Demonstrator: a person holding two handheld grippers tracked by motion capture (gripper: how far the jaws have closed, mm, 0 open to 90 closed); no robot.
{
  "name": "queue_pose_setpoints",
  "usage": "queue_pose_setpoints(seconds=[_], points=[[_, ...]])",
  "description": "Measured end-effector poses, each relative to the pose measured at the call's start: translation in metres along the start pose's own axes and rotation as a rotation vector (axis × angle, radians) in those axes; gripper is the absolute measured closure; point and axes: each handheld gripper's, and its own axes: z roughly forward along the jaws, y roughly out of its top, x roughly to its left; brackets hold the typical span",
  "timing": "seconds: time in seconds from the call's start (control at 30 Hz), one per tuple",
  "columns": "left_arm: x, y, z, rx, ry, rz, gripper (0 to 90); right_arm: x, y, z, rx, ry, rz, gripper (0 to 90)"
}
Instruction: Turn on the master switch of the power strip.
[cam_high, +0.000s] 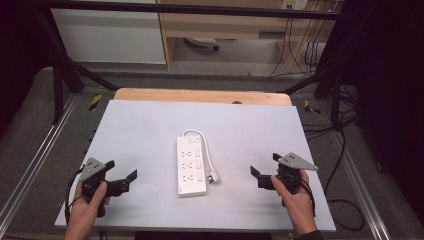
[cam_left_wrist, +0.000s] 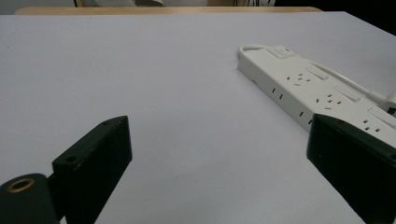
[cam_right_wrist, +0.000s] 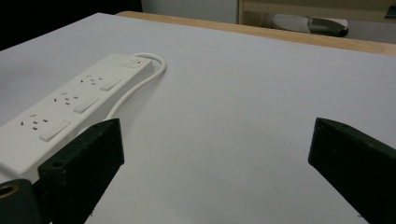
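A white power strip (cam_high: 190, 165) lies lengthwise in the middle of the white table top (cam_high: 150, 120), with three socket groups and switches. Its white cable loops from the far end down its right side to a plug (cam_high: 214, 176). My left gripper (cam_high: 121, 170) rests near the front left, open and empty, with the power strip (cam_left_wrist: 317, 88) ahead to its right. My right gripper (cam_high: 265, 164) sits near the front right, open and empty, with the power strip (cam_right_wrist: 70, 105) to its left.
The white board lies on a wooden table whose far edge (cam_high: 200, 95) shows behind it. Black frame bars (cam_high: 65, 65) and cables (cam_high: 345, 165) surround the table on the floor. Cabinets stand at the back.
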Motion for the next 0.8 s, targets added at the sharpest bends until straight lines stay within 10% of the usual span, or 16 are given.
queue_pose_setpoints(seconds=[0.8], points=[[-0.001,0.0,0.0,0.006,0.003,0.005,6.7,0.031,0.049,0.042,-0.005,0.075,-0.034,2.5]])
